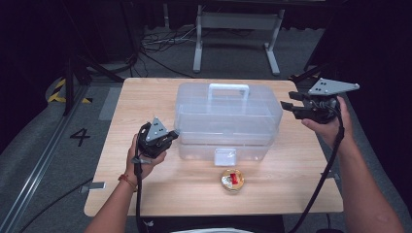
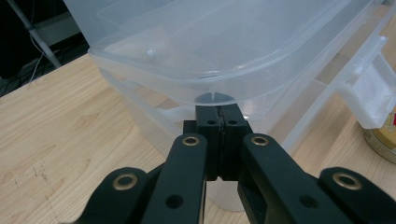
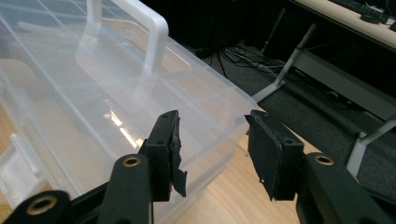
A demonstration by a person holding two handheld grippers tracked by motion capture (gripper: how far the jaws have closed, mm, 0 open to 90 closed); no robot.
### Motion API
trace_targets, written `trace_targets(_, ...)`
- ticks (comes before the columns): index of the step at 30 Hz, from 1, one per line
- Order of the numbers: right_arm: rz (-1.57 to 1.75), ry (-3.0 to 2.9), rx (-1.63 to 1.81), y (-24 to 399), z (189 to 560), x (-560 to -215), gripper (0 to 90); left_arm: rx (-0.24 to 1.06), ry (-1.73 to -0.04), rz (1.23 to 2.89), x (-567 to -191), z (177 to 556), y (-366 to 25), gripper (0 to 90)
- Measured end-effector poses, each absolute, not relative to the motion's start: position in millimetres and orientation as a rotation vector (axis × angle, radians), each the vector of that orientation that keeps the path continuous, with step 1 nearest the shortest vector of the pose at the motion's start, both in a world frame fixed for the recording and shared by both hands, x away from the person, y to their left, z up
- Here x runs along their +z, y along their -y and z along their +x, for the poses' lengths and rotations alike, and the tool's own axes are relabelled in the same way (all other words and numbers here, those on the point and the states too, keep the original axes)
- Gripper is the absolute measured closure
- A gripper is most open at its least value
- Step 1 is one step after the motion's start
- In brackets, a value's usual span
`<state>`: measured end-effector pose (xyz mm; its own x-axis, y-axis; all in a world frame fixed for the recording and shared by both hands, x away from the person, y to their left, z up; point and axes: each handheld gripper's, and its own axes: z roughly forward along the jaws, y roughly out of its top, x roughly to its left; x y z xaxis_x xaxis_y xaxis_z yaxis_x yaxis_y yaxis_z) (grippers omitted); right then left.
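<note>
Clear plastic box [image 1: 228, 121] with a white handle sits mid-desk [image 1: 145, 97]. Left tongs [image 1: 171, 136] are closed tight at its left front corner, under the lid's rim. Right tongs [image 1: 286, 108] hover parted and empty beside its right end. Small round tin [image 1: 232, 179] lies in front.

Round gold tin [image 1: 232, 179] on wooden table [image 1: 272, 194], grey desk frame [image 1: 238, 22] behind

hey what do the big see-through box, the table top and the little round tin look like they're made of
The box looks like translucent, slightly frosted plastic: you see through its walls, and the white handle and latch look moulded. The table top looks like light wood or a wood-grain laminate, matte, with visible grain lines. The round tin seems to be metal: a gold, shiny rim, with a red label on top.
</note>
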<state>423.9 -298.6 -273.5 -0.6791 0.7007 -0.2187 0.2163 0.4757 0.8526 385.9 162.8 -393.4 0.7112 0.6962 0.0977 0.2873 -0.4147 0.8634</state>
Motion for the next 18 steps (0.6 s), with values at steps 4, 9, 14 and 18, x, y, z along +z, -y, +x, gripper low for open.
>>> trace_targets(4,0.778,-2.139,1.155,315,416,-288,53.3,0.567,-0.74,2.011,-393,387,-163,90.0)
trace_targets(9,0.823,-2.135,1.16,331,411,-310,52.1,0.572,-0.737,2.018,-393,389,-162,90.0)
trace_targets(14,0.857,-2.168,1.121,340,413,-341,50.3,0.565,-0.735,2.02,-394,390,-162,90.0)
trace_targets(18,0.854,-2.204,1.11,342,412,-361,48.7,0.584,-0.735,2.032,-393,390,-161,90.0)
